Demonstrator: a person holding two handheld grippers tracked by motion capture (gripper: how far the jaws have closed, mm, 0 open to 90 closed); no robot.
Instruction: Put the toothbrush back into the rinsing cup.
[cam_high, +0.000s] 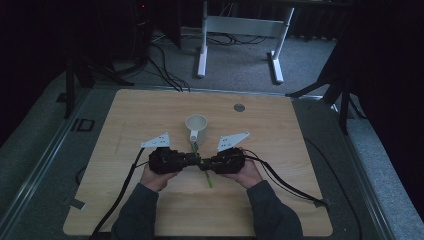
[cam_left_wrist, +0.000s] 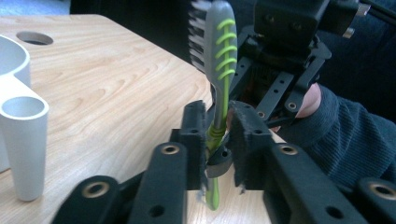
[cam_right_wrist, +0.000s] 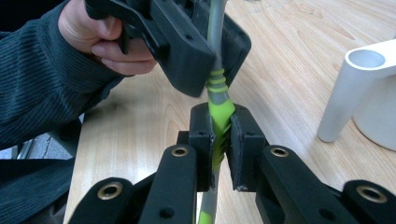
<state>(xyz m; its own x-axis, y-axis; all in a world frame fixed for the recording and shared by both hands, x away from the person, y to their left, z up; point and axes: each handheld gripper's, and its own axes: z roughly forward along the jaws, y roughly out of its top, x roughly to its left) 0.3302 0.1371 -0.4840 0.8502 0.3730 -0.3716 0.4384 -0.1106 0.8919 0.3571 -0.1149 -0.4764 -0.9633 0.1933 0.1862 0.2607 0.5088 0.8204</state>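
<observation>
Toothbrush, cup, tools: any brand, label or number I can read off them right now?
None. No readable text in these views.
Toothbrush: green ribs only, no brand visible.
White cup: plain.
Left tool and right tool, both shut on the toothbrush: black, unmarked.
Table: bare wood, no lettering.

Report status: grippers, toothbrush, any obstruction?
Left gripper and right gripper both shut on toothbrush. Toothbrush held above table. White cup just beyond; nothing blocking.
</observation>
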